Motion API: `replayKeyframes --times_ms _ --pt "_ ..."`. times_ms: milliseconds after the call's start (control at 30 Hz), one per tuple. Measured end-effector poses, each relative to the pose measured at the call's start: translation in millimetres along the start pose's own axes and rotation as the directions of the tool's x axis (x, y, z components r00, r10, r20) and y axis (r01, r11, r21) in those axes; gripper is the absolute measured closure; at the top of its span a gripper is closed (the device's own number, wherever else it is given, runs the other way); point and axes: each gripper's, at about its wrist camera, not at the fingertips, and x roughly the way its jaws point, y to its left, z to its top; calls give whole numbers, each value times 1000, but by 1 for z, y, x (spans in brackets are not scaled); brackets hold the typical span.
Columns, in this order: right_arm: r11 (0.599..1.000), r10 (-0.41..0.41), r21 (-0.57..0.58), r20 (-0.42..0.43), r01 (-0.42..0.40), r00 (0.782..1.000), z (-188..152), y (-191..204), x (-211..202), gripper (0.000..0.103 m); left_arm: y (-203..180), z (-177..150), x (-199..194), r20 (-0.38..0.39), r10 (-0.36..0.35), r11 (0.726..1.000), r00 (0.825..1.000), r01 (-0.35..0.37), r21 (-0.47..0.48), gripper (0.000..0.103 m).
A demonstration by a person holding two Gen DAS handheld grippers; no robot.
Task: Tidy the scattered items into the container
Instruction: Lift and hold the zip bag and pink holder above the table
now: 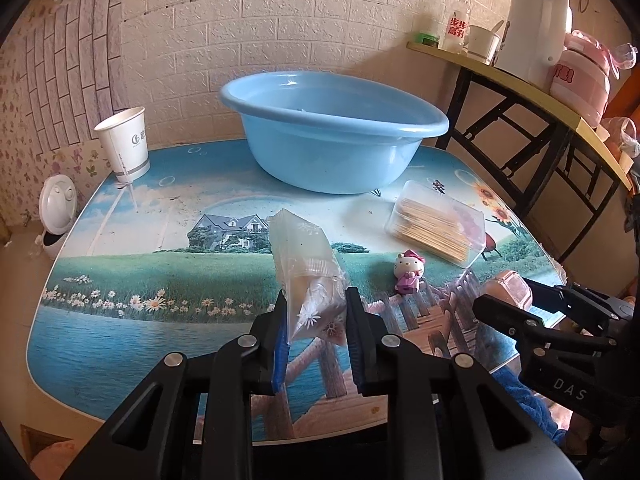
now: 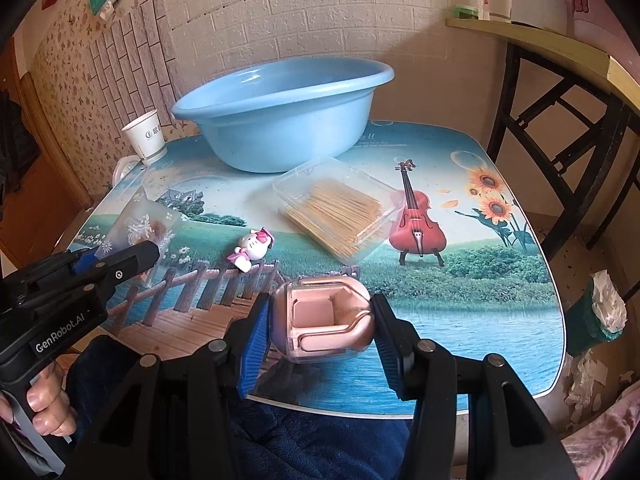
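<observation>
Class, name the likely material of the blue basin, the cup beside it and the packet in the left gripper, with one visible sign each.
Blue basin: probably moulded plastic; smooth, glossy, rolled rim.
Cup: apparently paper; matte white, printed logo, thin rolled lip.
Packet, clamped in the left gripper: thin plastic film, likely; translucent, crinkled, printed with flowers.

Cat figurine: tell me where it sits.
The cat figurine lies on the table, between the toothpick box and the left gripper.
</observation>
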Motion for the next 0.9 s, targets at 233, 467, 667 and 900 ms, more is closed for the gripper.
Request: replayKeyframes --times_ms 233,467,667,900 --pt "1000 -1 10 3 1 1000 4 2 -9 52 -4 7 -13 29 22 1000 999 -22 3 80" --pt "1000 2 19 10 -2 1000 7 5 -15 52 -5 12 -21 39 28 1000 999 -28 -6 80" --pt "1000 9 23 23 -9 1000 10 6 -19 52 -5 14 -25 49 33 999 998 -32 -12 80" --pt "1000 9 22 30 -10 1000 11 8 -22 52 -3 17 -30 53 46 999 998 -45 -18 80"
